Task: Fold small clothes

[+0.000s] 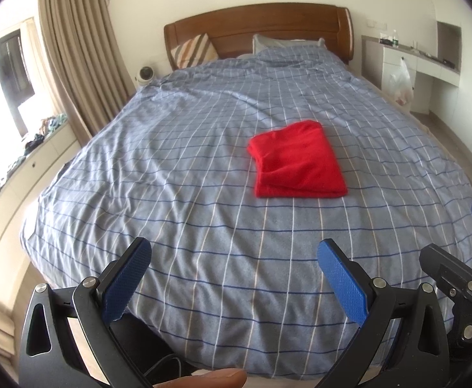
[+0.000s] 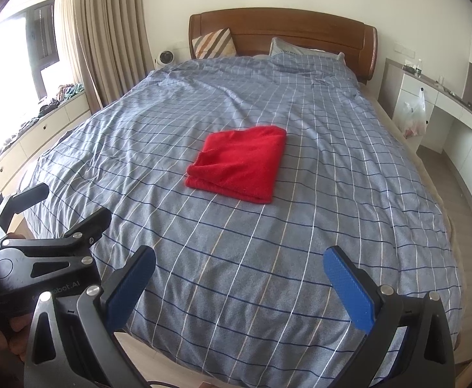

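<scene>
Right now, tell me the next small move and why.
Probably keep both back and end here: the red garment already lies folded in a neat rectangle on the checked bedcover, while the left gripper and right gripper hang open and empty near the foot.

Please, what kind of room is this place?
Most likely a home bedroom: a large bed with a checked blue cover, a wooden headboard with pillows, and long curtains by the window.
</scene>
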A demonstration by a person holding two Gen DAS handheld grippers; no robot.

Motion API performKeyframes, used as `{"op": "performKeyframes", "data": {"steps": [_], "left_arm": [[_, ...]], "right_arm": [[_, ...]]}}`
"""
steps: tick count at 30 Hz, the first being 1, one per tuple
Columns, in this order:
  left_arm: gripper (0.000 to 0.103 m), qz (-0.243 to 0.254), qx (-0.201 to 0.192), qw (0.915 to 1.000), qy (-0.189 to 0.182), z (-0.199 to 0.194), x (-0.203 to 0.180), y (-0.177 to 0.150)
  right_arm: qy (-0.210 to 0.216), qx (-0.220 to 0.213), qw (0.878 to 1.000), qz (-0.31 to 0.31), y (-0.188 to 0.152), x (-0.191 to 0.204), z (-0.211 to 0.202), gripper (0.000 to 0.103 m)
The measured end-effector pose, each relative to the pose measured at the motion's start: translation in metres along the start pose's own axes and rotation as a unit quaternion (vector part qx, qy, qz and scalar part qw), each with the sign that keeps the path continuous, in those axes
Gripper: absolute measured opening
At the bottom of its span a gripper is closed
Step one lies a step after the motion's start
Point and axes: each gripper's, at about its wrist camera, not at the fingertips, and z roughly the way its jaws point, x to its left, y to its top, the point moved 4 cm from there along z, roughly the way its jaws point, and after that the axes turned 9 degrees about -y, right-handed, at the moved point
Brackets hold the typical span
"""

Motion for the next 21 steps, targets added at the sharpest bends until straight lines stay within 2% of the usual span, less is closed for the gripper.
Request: {"op": "performKeyframes", "data": {"steps": [6,12,21], "left_arm": [[0.103,-0.020,-0.007,0.9991,-0.038,-0.0041,0.0065,-0.0012],[0.103,-0.015,-0.004,0.9996,-0.024,-0.0013,0.0051,-0.0017],[0.103,-0.026,0.007,0.9990,-0.036,0.0020,0.0052,-0.0035]], "right_arm": [[-0.009,0.004,1.000,0.000,-0.0016,-0.0035,0.0026,0.102],[-0.034,-0.001,0.999,-0.004,-0.0028,-0.0061,0.0028,0.102],[-0.047,-0.007,0.999,-0.010,-0.0027,-0.0074,0.0002,0.102]]}}
